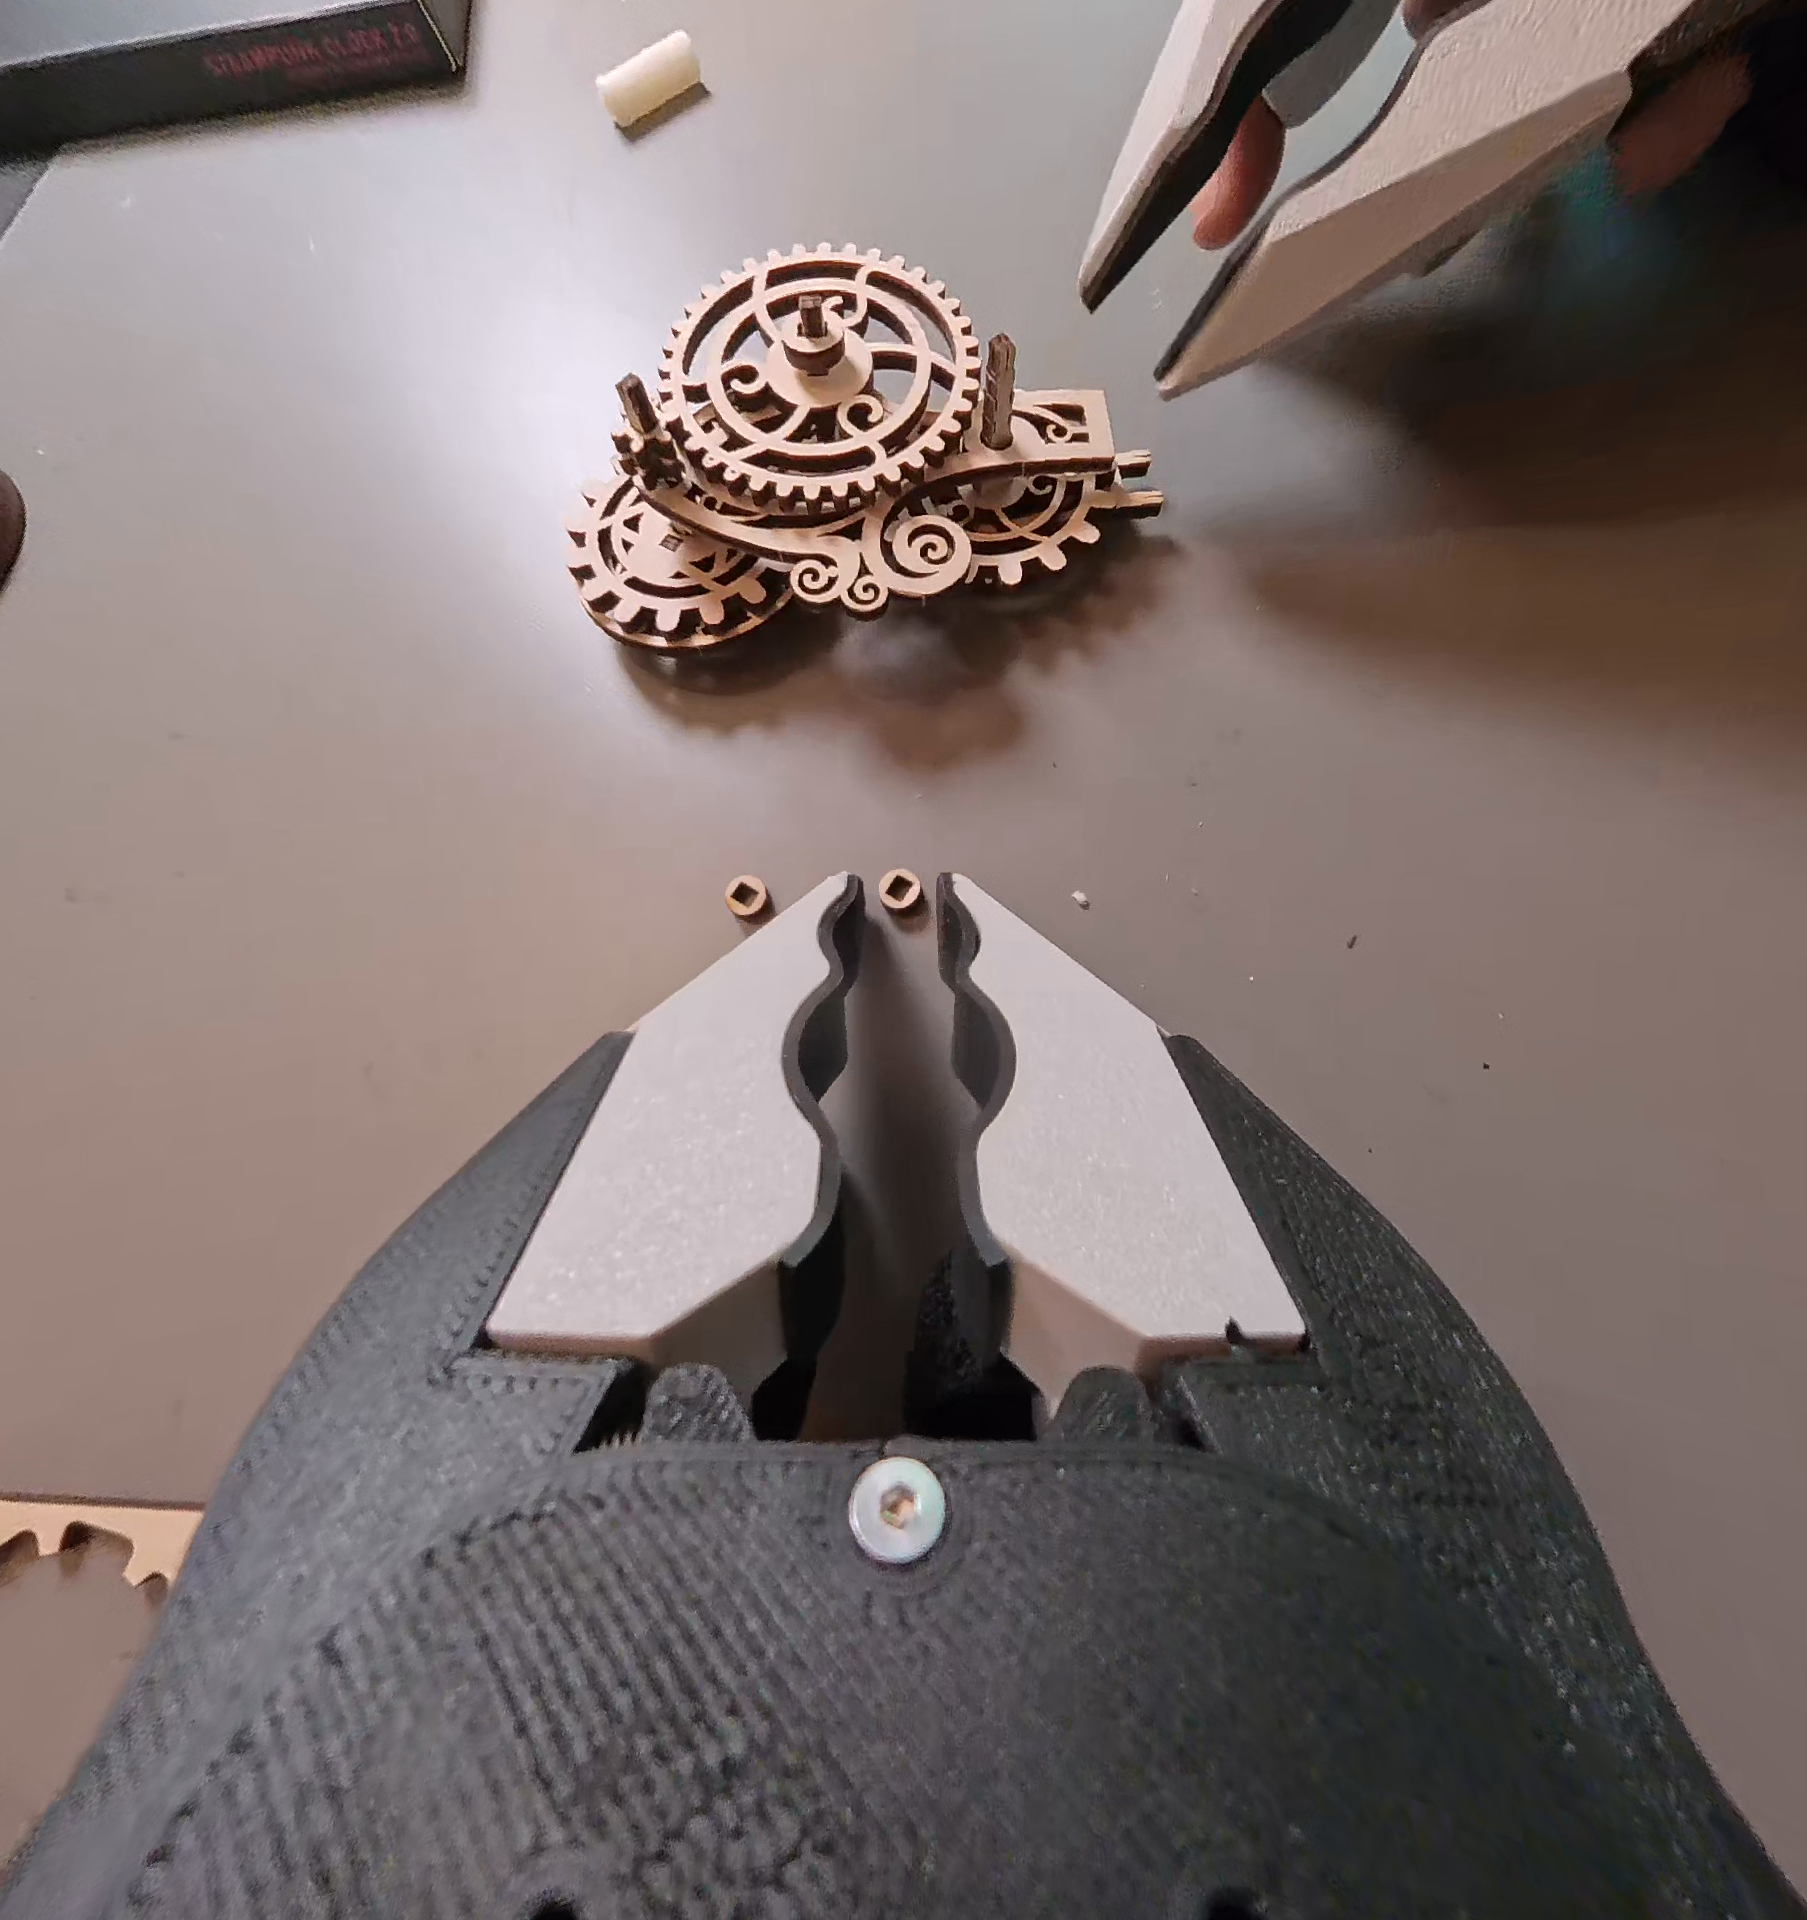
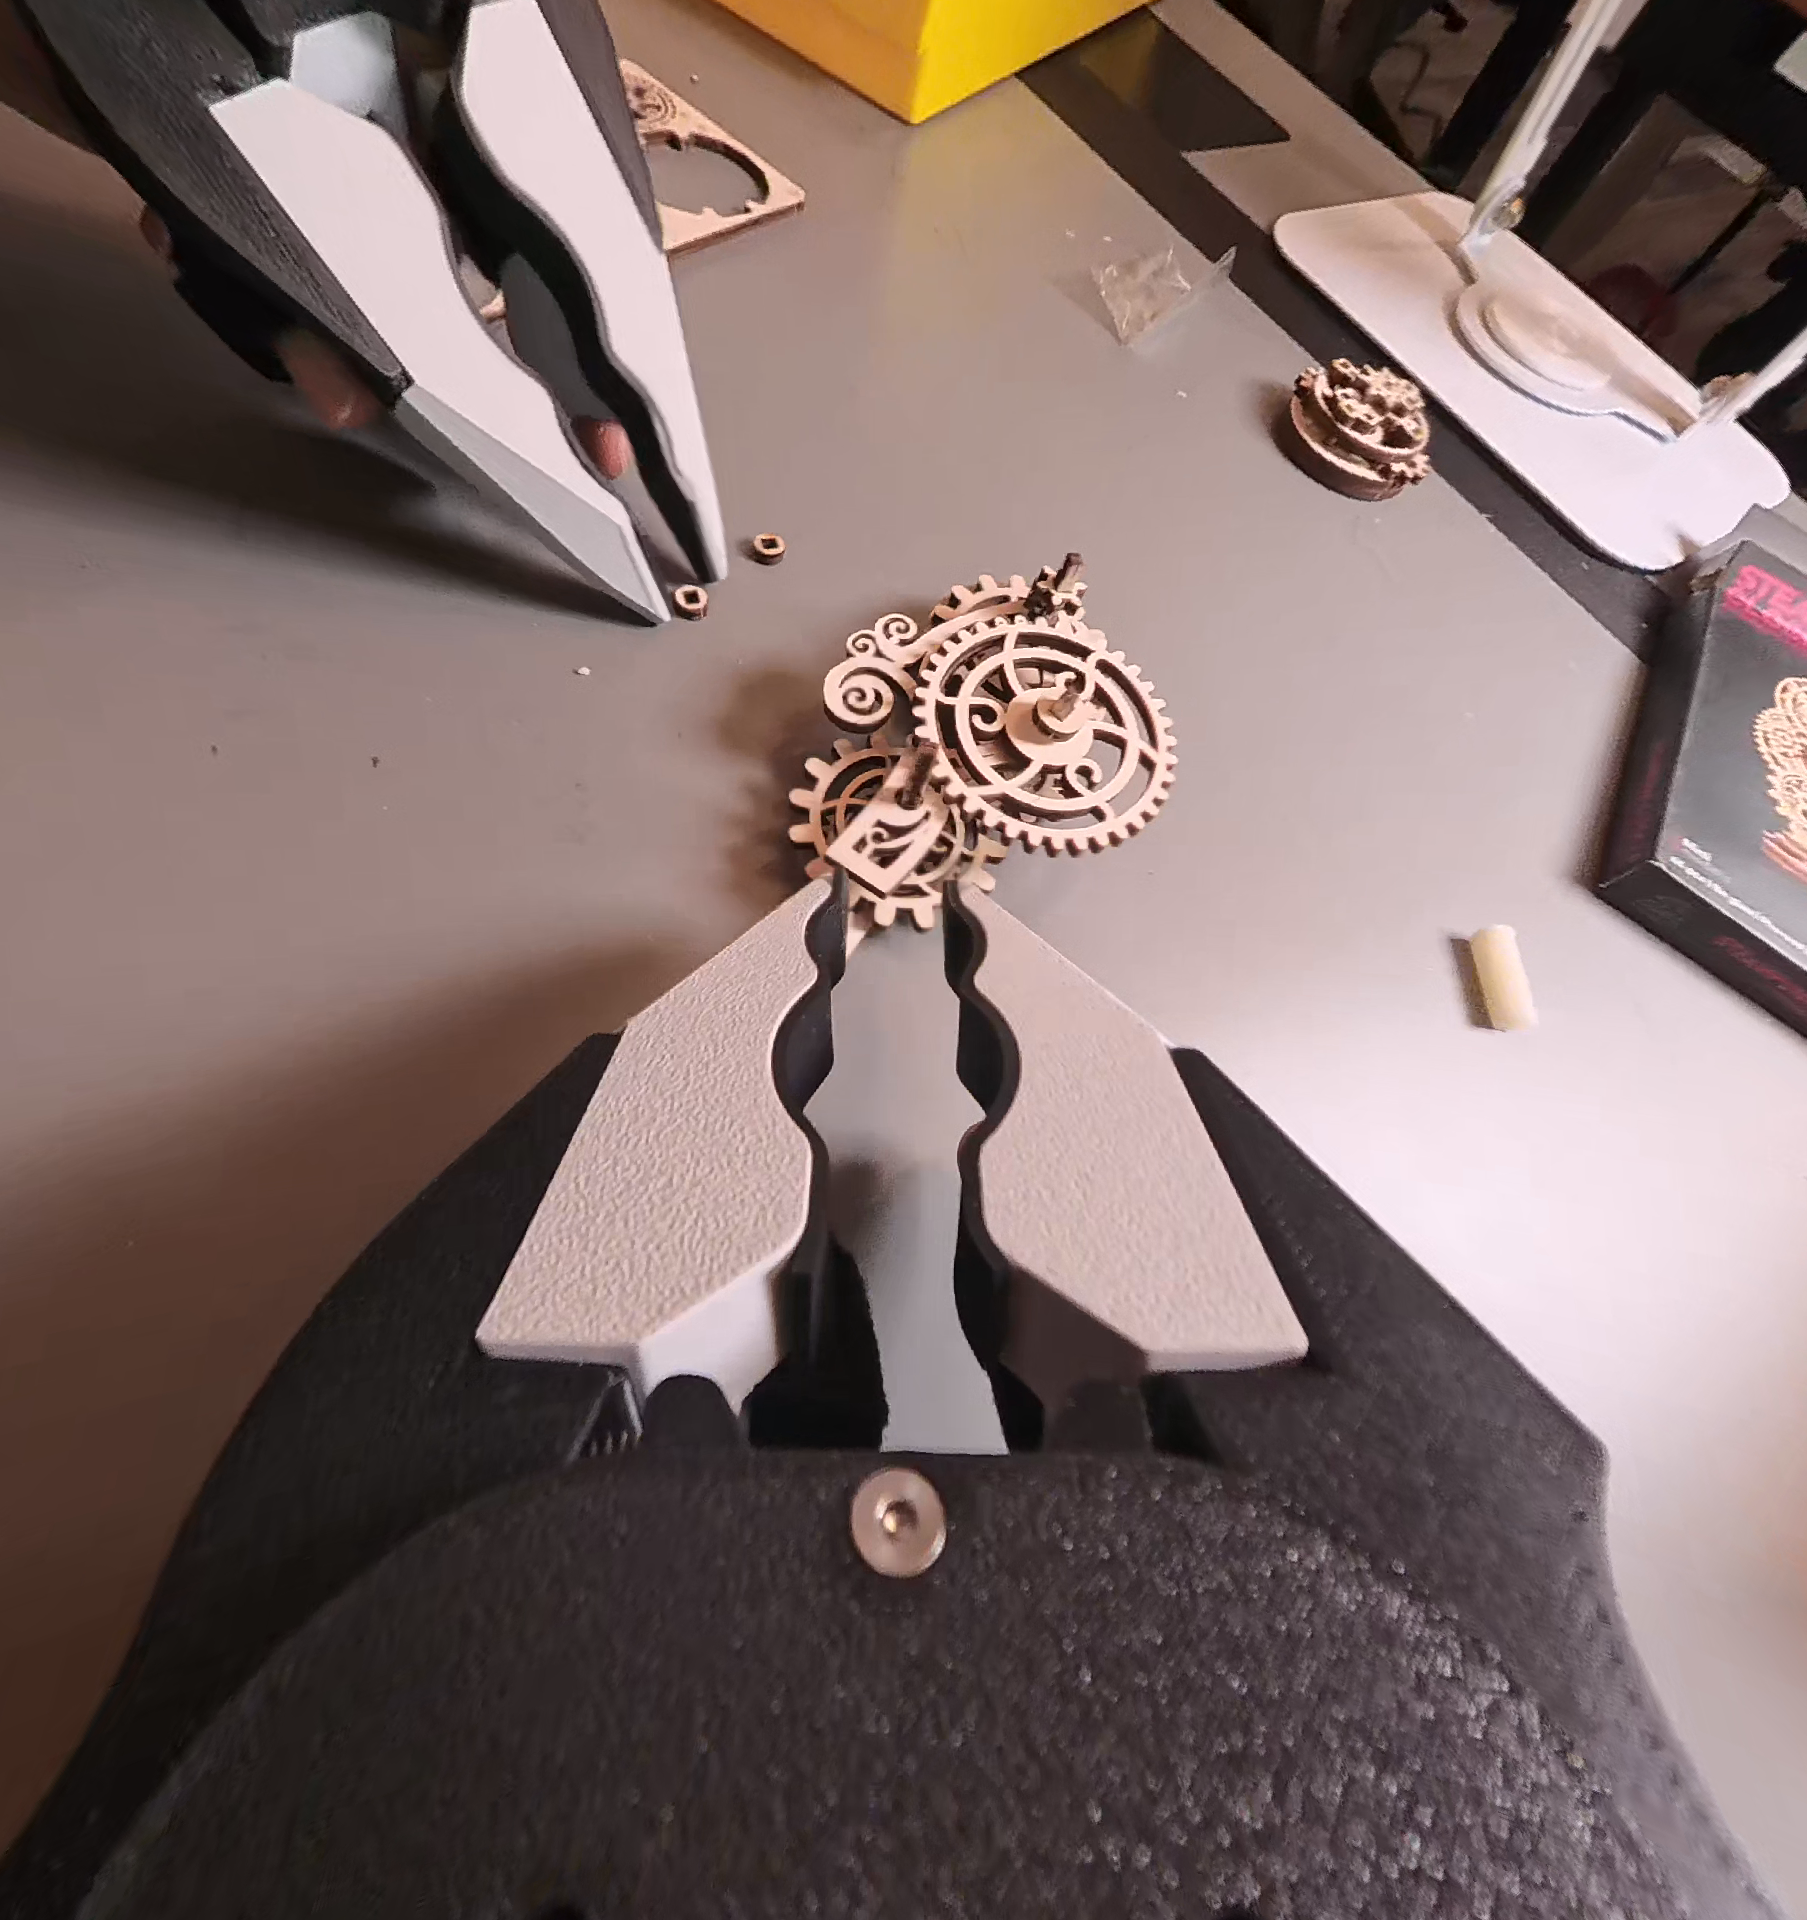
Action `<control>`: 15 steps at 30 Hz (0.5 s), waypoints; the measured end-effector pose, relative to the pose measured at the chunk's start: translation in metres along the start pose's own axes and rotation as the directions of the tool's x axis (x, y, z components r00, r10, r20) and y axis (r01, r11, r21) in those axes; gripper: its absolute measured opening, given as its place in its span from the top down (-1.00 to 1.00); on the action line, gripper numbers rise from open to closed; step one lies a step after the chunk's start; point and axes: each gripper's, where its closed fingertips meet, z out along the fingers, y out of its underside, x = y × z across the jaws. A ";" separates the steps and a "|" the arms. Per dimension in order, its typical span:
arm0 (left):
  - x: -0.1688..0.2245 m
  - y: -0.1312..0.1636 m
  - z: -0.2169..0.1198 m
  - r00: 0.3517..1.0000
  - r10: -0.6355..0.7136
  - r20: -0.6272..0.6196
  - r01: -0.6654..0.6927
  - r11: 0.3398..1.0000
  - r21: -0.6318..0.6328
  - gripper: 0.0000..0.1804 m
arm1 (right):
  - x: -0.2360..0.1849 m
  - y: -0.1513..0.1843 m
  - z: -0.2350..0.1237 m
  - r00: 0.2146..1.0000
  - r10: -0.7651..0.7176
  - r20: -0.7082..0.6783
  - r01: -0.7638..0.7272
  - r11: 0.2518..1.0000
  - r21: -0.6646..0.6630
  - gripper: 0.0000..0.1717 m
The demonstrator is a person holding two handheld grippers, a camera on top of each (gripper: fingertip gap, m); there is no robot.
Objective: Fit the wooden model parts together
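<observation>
Sitting mid-table, the wooden gear assembly [image 1: 857, 457] is lying flat, with the right gripper [image 2: 891, 902] spread around its near edge, not clearly pinching. Left gripper [image 1: 901, 896] is straddling a tiny wooden washer [image 1: 900, 894], pads not touching yet.

Soft, fairly bright light falls from above and ahead, leaving a pale sheen on the matte grey-brown counter [image 1: 379, 343] just behind the laser-cut pale wooden gear assembly [image 1: 837, 457], whose diffuse shadow spreads toward the camera. A broad dark shadow pools under the far grey-fingered hand-held gripper [image 1: 1138, 343], which is smeared by motion blur. Wide-angle bending curves the edges of both views. The near black printed gripper body [image 2: 878, 1714] is crisp, its grain sharp.
</observation>
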 end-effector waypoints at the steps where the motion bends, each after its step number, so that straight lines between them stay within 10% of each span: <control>1: 0.002 0.000 0.000 1.000 0.005 -0.004 -0.005 1.000 -0.003 0.90 | 0.002 0.000 -0.001 1.000 0.006 -0.004 -0.006 1.000 0.004 0.81; 15: 0.012 -0.003 0.002 1.000 -0.002 0.004 0.002 1.000 -0.015 0.93 | 0.000 -0.003 -0.003 1.000 -0.020 0.004 0.020 0.999 0.035 0.83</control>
